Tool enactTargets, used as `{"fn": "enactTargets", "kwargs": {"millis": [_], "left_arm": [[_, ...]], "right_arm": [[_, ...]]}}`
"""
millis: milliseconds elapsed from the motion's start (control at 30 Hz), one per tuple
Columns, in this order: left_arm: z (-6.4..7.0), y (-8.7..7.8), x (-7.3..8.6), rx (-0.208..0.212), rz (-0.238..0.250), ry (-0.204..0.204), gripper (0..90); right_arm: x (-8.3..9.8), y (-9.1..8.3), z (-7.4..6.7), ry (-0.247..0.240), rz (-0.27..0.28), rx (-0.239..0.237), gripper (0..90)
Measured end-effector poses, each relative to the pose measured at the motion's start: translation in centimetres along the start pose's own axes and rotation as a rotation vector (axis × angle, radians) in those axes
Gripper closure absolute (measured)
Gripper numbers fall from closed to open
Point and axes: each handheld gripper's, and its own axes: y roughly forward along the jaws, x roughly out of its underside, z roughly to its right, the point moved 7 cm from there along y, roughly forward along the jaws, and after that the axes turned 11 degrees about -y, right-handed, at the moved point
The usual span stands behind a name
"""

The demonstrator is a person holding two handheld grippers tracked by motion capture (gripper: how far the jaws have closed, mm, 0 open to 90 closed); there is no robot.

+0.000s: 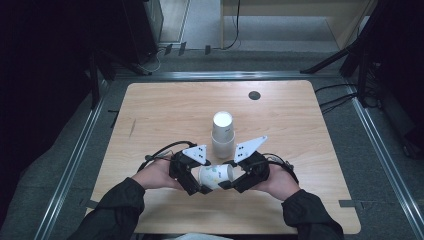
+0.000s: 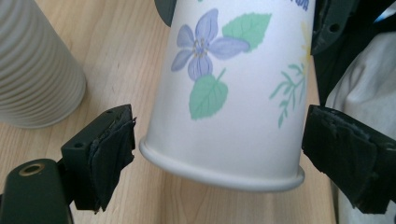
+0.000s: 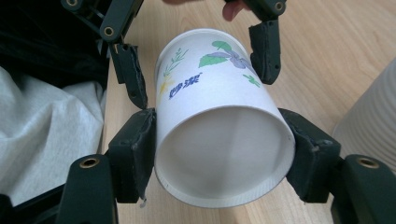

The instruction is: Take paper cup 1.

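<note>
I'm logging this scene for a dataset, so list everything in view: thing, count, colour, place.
Flowered paper cup: one, white with purple flowers and green leaves, lying on its side between the two grippers at the near edge of the table.
Ribbed cup stack: one, white, standing upside down at mid-table, just behind the flowered cup.
Table: one, light wood, in the middle of the view.
Cable port: one, dark, round, far right part of the table top.
Floor rails: grey metal, around the table.
Left gripper: black, jaws open on either side of the cup's rim, not pressing.
Right gripper: black, jaws clamped on the cup's base end.
Sleeves: two, dark, at the bottom edge.
</note>
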Motion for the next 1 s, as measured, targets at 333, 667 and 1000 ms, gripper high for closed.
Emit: {"fn": "enactTargets", "kwargs": {"millis": [333, 667, 1000], "left_arm": [[0.4, -1.0, -0.3, 0.025, 0.122, -0.035, 9.9], [1.2, -1.4, -0.4, 0.062, 0.186, -0.042, 12.9], [1.2, -2.1, -0.4, 0.076, 0.215, -0.035, 22.8]], "right_arm": [[-1.2, -1.2, 0.1, -0.002, 0.071, -0.017, 33.4], [-2.7, -1.5, -0.1, -0.006, 0.146, -0.059, 33.4], [-2.6, -1.4, -0.2, -0.002, 0.141, -0.073, 33.9]]}}
